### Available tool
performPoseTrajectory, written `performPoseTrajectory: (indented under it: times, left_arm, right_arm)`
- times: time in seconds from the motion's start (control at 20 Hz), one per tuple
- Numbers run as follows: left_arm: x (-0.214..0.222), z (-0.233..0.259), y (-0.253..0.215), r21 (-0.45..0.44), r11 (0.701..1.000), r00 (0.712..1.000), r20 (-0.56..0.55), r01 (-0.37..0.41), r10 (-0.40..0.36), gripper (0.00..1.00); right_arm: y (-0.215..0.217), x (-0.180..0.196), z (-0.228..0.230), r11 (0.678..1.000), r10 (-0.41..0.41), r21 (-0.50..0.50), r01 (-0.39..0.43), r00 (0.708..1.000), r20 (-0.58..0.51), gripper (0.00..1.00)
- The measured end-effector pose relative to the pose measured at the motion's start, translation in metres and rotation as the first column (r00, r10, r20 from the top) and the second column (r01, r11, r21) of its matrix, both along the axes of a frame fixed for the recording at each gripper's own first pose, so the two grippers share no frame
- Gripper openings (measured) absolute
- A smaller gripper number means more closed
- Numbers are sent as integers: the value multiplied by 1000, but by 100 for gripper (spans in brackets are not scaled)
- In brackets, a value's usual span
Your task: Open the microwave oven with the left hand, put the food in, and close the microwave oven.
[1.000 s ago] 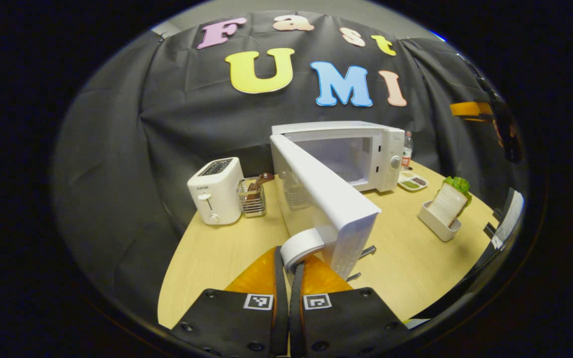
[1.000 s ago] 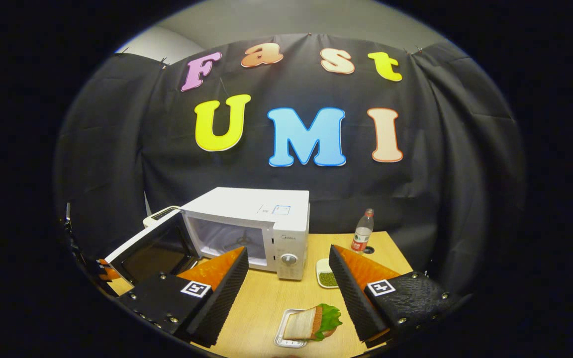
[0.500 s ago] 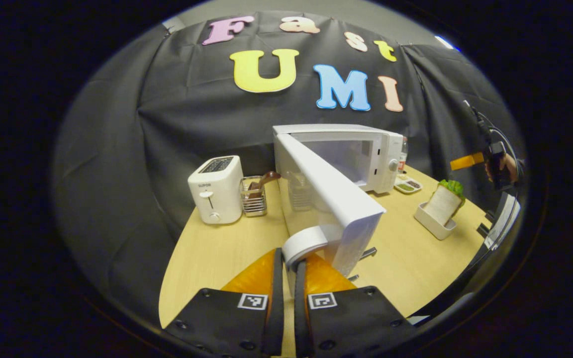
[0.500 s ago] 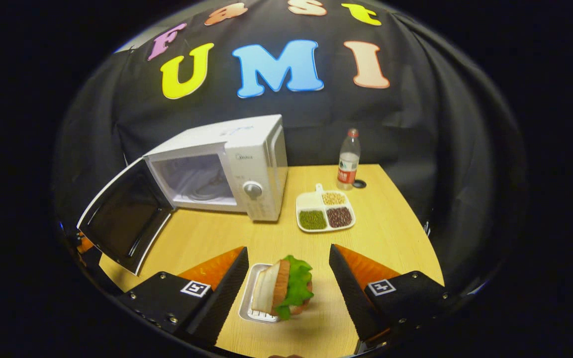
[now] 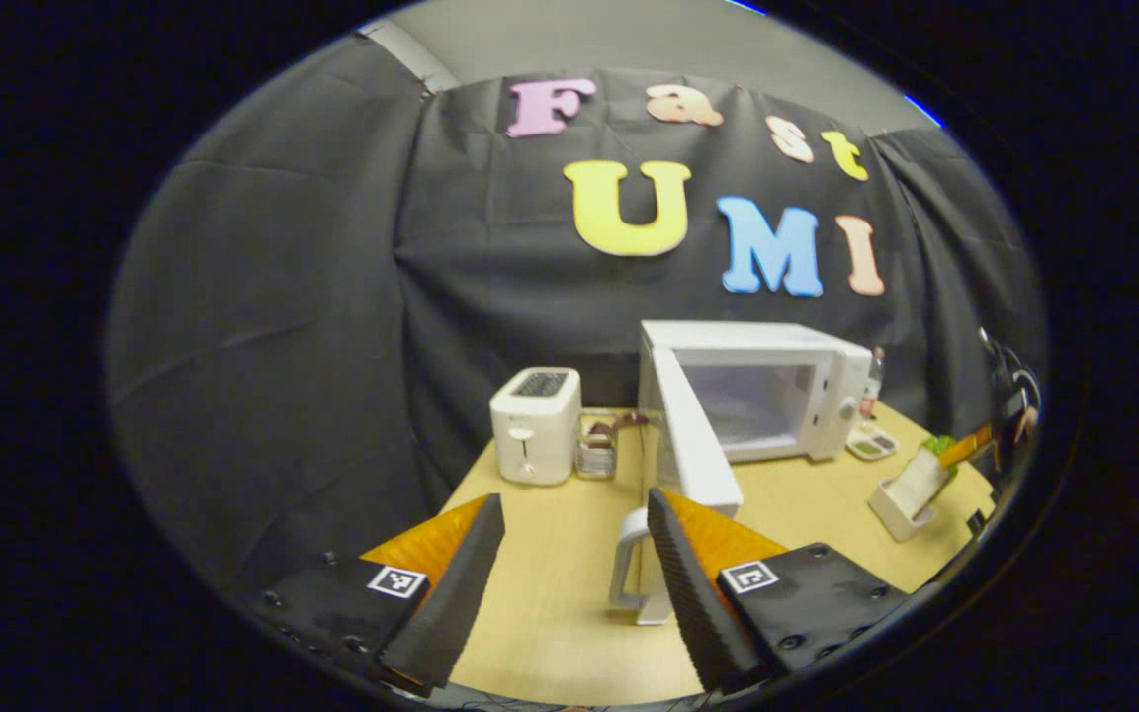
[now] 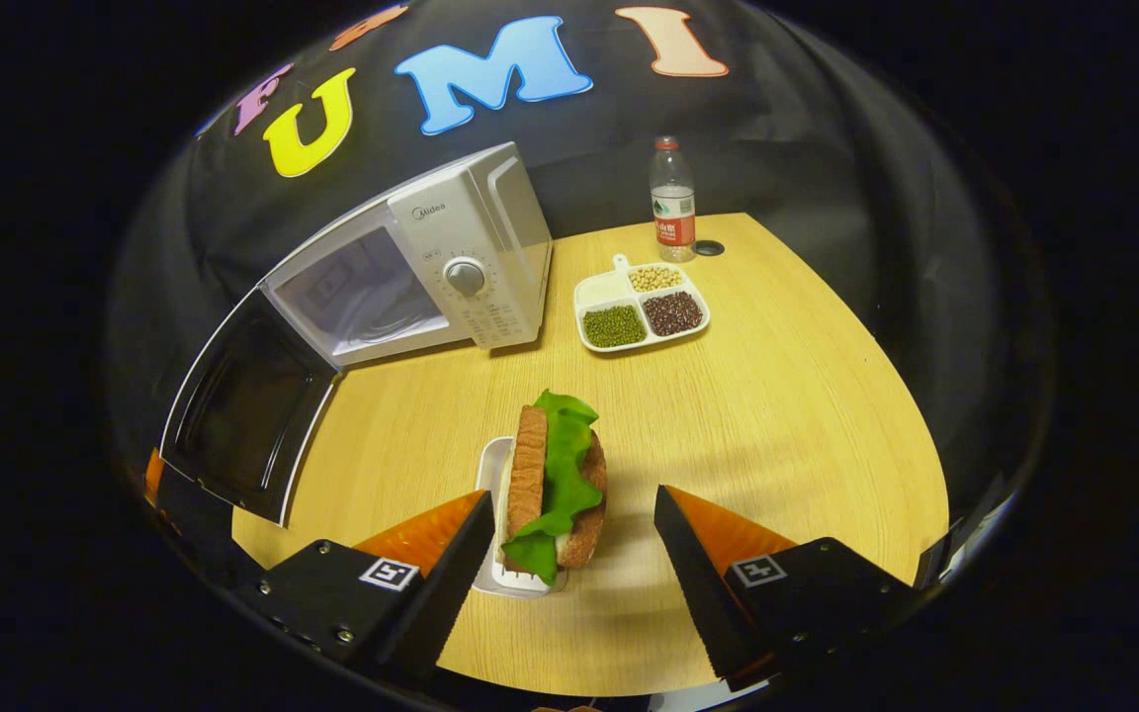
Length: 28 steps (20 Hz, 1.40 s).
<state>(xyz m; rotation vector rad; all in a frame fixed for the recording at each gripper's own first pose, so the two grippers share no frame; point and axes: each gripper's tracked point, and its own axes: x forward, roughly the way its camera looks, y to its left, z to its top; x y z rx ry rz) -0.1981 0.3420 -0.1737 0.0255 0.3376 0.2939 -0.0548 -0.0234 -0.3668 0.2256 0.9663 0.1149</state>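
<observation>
Sandwich point(image 6: 555, 482) stands on edge in a small white tray point(image 6: 490, 465) near the front of the wooden table point(image 6: 777, 396), lettuce facing right, and the right gripper point(image 6: 569, 554) hangs low over it with its fingers spread wide, one on each side of the tray and neither touching; the straddle suggests a grasp is about to be lined up. In the left gripper view the same food sits at the far right of the table, just beside the other gripper held in a hand. The left gripper point(image 5: 569, 559) is wide apart too and holds nothing: the handle point(image 5: 626, 564) of the microwave door point(image 5: 693, 450) stands just beside its right finger, released, with the door swung out toward the near edge so the pale cavity of the microwave point(image 5: 757, 396) lies open for loading. That part of the job looks done; the food is not yet lifted and the closing is still ahead. A toaster point(image 5: 534, 423) and a small rack point(image 5: 596, 450) stand left of the oven. A divided dish of beans point(image 6: 641, 309) and a water bottle point(image 6: 671, 198) sit at the far right. Black cloth walls the booth on the far side and at the left.
</observation>
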Motion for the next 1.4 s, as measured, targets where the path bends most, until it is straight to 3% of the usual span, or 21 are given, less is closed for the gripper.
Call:
performPoseTrajectory:
  times: [0.05, 0.15, 0.35, 0.4, 0.45, 0.5, 0.55, 0.6, 0.7, 0.85, 1.05, 1.4]
  left_arm:
    - [4, 26, -8, 3, 1000, 998, 61, -19, 19, 97]
    - [20, 77, -32, 12, 1000, 987, 161, -29, 27, 97]
    - [63, 130, -101, 10, 999, 959, 282, 39, -41, 96]
    - [73, 132, -120, -4, 998, 957, 285, 57, -53, 97]
    - [83, 132, -141, -20, 997, 956, 284, 80, -71, 97]
    - [92, 133, -159, -24, 994, 954, 285, 105, -94, 96]
    - [99, 132, -171, -23, 992, 954, 278, 121, -109, 96]
    - [105, 130, -184, -21, 991, 955, 269, 135, -124, 98]
    - [113, 132, -208, -18, 986, 953, 260, 168, -158, 96]
    - [122, 137, -226, -8, 983, 953, 246, 183, -175, 95]
    - [133, 150, -232, -17, 987, 959, 239, 161, -152, 97]
    - [141, 175, -234, 13, 992, 962, 243, 128, -127, 96]
  right_arm:
    - [3, -2, -2, 1000, 3, 7, -3, 1000, -10, 99]
    - [5, -6, -8, 1000, 11, 9, -10, 999, -41, 99]
    - [13, -12, -19, 998, 4, 66, 2, 995, -97, 99]
    - [14, -14, -22, 996, -7, 88, 17, 993, -119, 84]
    - [17, -12, -21, 992, -21, 117, 36, 992, -127, 80]
    - [21, -8, -24, 987, -43, 151, 62, 992, -120, 69]
    - [24, -10, -19, 982, -50, 177, 71, 991, -120, 52]
    - [24, -14, -14, 981, -44, 184, 66, 992, -121, 35]
    - [26, -15, -15, 986, 10, 169, 7, 995, -99, 17]
    - [29, -13, -5, 985, 60, 162, -50, 997, -57, 17]
    - [41, -2, 30, 970, 89, 227, -91, 996, 20, 17]
    - [98, 33, 107, 866, 52, 487, -113, 989, 137, 17]
